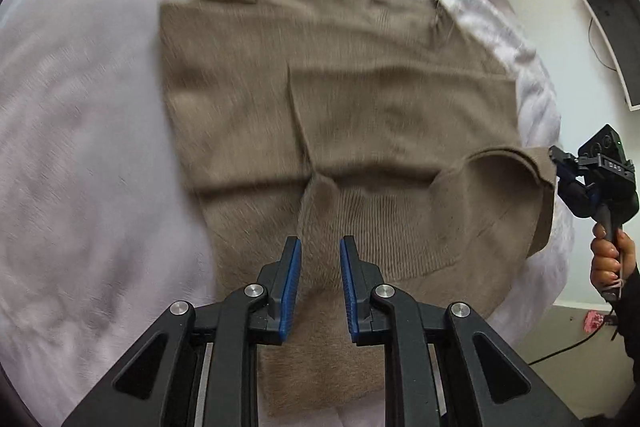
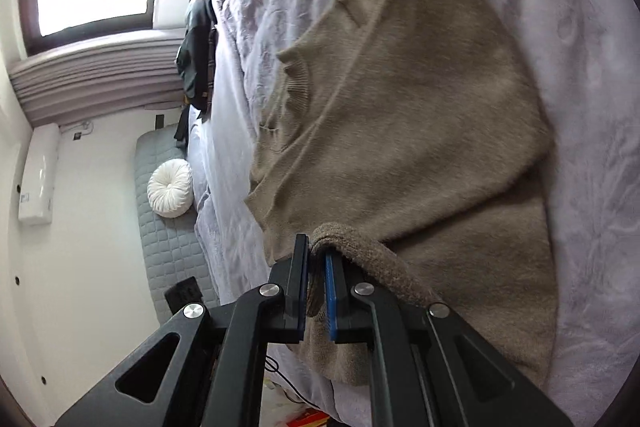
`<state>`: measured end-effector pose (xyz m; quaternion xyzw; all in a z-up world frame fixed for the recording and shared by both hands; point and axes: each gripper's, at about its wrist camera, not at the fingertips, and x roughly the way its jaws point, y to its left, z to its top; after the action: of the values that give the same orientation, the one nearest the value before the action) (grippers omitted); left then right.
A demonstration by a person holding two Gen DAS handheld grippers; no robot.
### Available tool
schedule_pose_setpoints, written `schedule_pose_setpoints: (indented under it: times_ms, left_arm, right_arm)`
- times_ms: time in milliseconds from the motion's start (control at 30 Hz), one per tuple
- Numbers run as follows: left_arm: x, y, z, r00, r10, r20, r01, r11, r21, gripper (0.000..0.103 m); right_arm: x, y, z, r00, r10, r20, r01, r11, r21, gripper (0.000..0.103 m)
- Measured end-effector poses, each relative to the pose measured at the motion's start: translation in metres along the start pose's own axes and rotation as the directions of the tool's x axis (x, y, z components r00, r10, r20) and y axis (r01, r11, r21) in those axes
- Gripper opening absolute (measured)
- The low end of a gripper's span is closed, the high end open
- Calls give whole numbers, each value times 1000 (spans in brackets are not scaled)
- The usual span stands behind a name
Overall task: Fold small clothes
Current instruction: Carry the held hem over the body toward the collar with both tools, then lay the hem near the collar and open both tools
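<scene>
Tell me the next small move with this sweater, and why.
Probably carry the right tool across the sweater to lay its pinched edge over the body: that edge is lifted, while the left tool is open above the hem.

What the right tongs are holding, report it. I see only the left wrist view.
Observer: The right tongs are shut on a thick rolled edge of the tan sweater.
Operator: Report what lies beyond the sweater on that side.
Observer: A round white cushion sits on a grey quilted mat.
Operator: Give me the far end too.
Observer: Dark clothes are heaped at the edge of the lilac bed cover.
</scene>
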<state>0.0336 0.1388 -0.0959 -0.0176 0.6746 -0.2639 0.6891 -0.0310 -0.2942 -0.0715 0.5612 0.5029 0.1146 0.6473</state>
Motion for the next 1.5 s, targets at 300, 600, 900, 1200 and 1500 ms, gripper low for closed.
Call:
schedule_pose_setpoints:
  times_ms: [300, 600, 900, 1200, 1500]
  left_arm:
    - [-2, -14, 3, 996, 80, 33, -82, 995, 54, 102]
    - [43, -24, 10, 996, 52, -77, -43, 993, 114, 22]
    - [-45, -37, -8, 983, -69, 172, 49, 992, 118, 6]
    - [-88, -22, 65, 927, -50, 371, 19, 996, 88, 6]
    - [8, 11, 149, 948, 116, 296, -104, 993, -55, 6]
  right_arm:
    - [7, -9, -5, 1000, -1, -8, 2, 1000, 22, 8]
    - [12, -6, -6, 1000, 4, -12, -4, 1000, 20, 8]
    - [-11, 25, -19, 997, 76, 32, -73, 994, -79, 8]
    - [-21, 61, 50, 979, 161, 127, -146, 982, -120, 8]
    - [33, 23, 138, 986, 36, 166, -41, 999, 23, 8]
